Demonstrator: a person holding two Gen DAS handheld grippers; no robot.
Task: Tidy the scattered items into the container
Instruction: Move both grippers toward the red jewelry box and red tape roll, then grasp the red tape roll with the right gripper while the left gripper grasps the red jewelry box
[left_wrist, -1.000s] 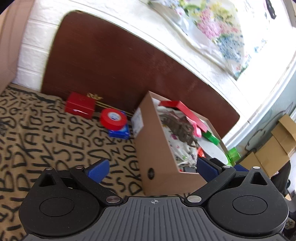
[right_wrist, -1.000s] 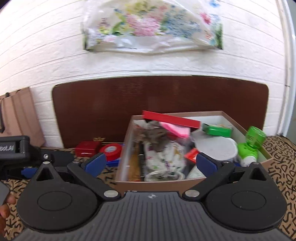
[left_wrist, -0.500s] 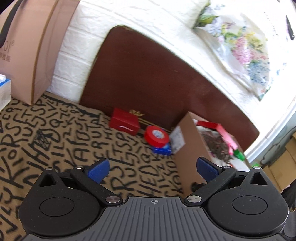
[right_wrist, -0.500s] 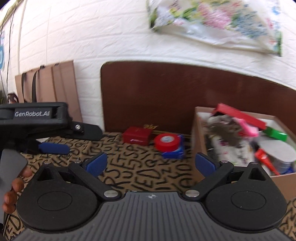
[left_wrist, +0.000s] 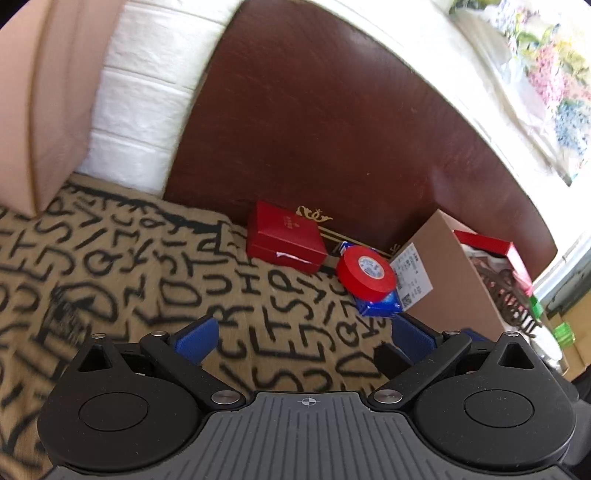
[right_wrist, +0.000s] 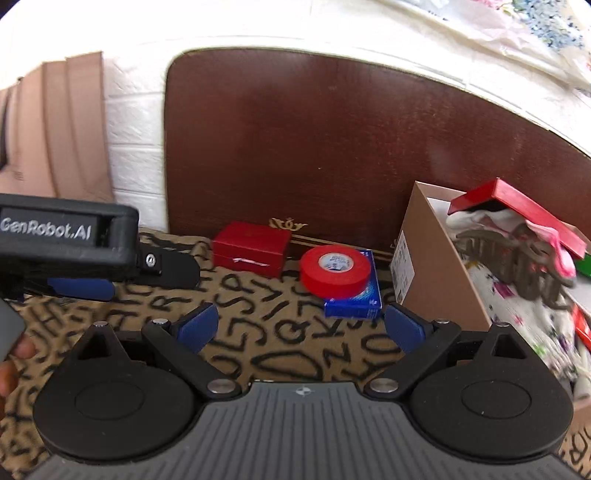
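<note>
A red tape roll (left_wrist: 366, 277) (right_wrist: 334, 272) lies on a flat blue box (left_wrist: 380, 305) (right_wrist: 354, 301), next to a red box (left_wrist: 283, 242) (right_wrist: 251, 246) on the letter-print cloth. Right of them stands the brown cardboard container (left_wrist: 454, 273) (right_wrist: 432, 266), full of items. My left gripper (left_wrist: 302, 338) is open and empty, a short way in front of the tape. My right gripper (right_wrist: 301, 326) is open and empty, just in front of the blue box. The left gripper also shows at the left of the right wrist view (right_wrist: 92, 273).
A dark brown board (left_wrist: 332, 122) (right_wrist: 332, 147) leans on the white brick wall behind the items. A tan paper bag (left_wrist: 44, 92) (right_wrist: 55, 129) stands at the left. The letter-print cloth (left_wrist: 110, 266) (right_wrist: 280, 354) covers the surface.
Both grippers have swung left, away from the container, and moved closer to the tape roll and boxes. Both stayed open and empty.
</note>
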